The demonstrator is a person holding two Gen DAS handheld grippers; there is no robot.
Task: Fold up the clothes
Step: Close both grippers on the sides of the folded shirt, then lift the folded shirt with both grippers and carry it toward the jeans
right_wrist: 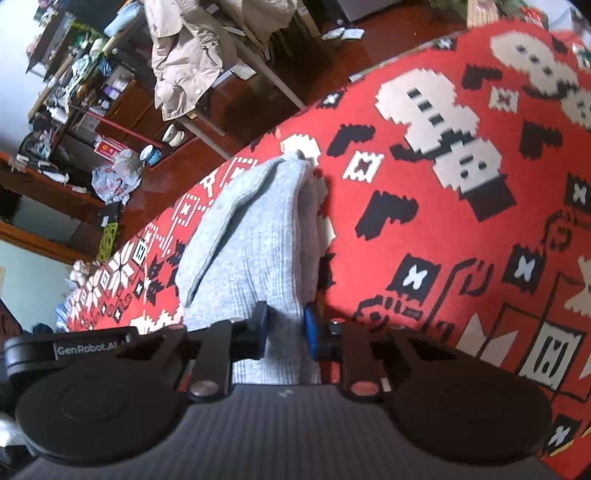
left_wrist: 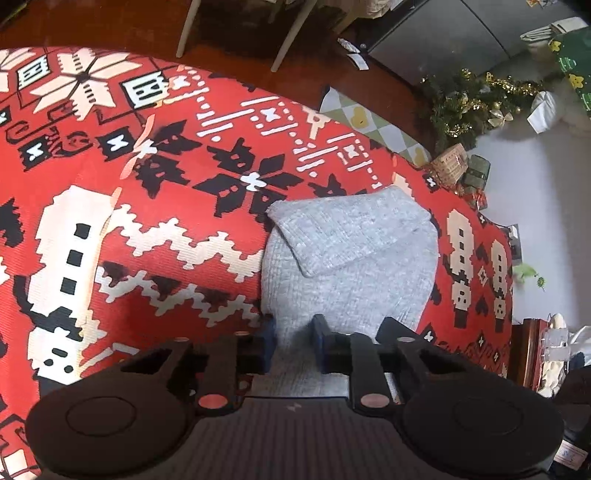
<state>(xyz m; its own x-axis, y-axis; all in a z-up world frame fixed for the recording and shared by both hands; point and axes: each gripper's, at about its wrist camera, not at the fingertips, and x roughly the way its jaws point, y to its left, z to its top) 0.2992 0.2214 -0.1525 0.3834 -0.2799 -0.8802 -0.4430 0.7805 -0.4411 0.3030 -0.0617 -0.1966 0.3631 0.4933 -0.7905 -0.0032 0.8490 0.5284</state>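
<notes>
A light grey knitted garment (left_wrist: 347,254) lies folded on a red patterned cloth (left_wrist: 147,221), a flap doubled over its far part. My left gripper (left_wrist: 293,332) is shut on the garment's near edge, grey knit pinched between its blue pads (left_wrist: 319,338). In the right wrist view the same grey garment (right_wrist: 255,236) rises in a fold from the red cloth (right_wrist: 424,221). There my right gripper (right_wrist: 285,328) is shut on its near end, the fabric bunched between the blue pads (right_wrist: 310,332).
White chair legs (left_wrist: 184,33) stand on the dark wooden floor (left_wrist: 110,22) beyond the cloth. A small decorated tree (left_wrist: 469,107) and boxes lie at the right. A beige coat (right_wrist: 184,51) hangs on a chair, with cluttered shelves (right_wrist: 74,92) at the left.
</notes>
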